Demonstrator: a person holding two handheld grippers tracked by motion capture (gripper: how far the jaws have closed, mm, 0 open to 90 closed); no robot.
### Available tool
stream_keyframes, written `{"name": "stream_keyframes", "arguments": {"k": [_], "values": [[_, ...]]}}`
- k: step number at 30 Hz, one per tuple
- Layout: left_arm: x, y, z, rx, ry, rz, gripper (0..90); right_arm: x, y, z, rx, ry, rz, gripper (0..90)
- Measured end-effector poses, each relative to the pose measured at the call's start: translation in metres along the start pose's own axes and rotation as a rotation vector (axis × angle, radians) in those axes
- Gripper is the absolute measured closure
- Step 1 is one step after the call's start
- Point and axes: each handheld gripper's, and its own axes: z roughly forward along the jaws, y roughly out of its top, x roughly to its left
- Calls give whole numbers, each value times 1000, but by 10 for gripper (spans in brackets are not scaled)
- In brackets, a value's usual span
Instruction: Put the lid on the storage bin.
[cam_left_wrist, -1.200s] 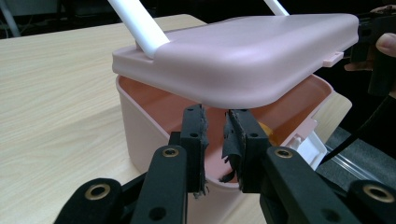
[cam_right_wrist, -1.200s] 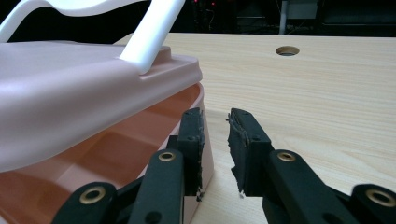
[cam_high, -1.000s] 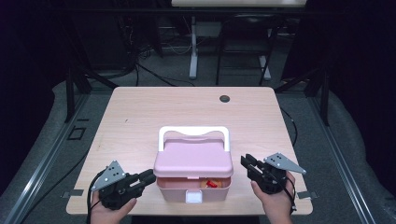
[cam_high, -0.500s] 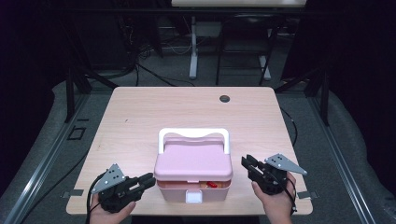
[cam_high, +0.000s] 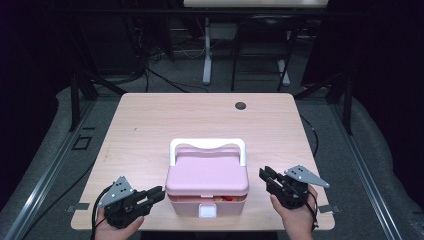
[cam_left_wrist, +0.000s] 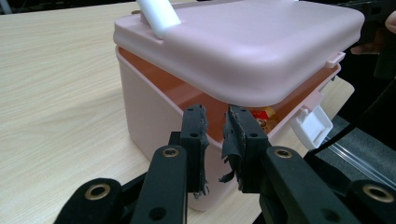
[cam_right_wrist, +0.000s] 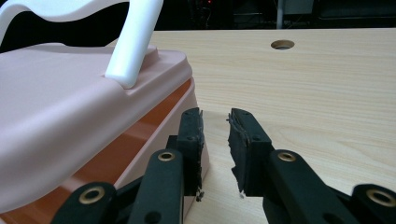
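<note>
Dark floor and cables ring a pale wooden table (cam_high: 150, 125), and a pink lidded box (cam_high: 206, 186) with a white carry handle (cam_high: 207, 145) sits at its near edge, between the left gripper (cam_high: 156, 194) and the right gripper (cam_high: 265, 176). Its lid (cam_left_wrist: 261, 42) rests ajar, slightly lifted at the front, with an orange gap beneath and something red and yellow inside; the white latch (cam_left_wrist: 312, 127) hangs loose. Each gripper's jaws stand a narrow slit apart, empty; the left pair is just beside the box's side wall below the lid rim, the right pair just off the opposite side. Likely risks: pushing from one side could slide the box off the near edge, or a jaw catching the lid rim could tip it.
</note>
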Motion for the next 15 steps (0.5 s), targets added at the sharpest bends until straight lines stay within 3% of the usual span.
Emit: {"name": "stream_keyframes", "arguments": {"k": [2,6,15], "values": [[1,0,0,-17,-8,-14,766,0,0,0,0,0,1,742],[1,2,-1,-22,-1,-4,767,-1,-1,0,-1,-1,3,742],[10,1,0,-8,22,-18,754,-2,-1,0,1,-4,5,742]]}}
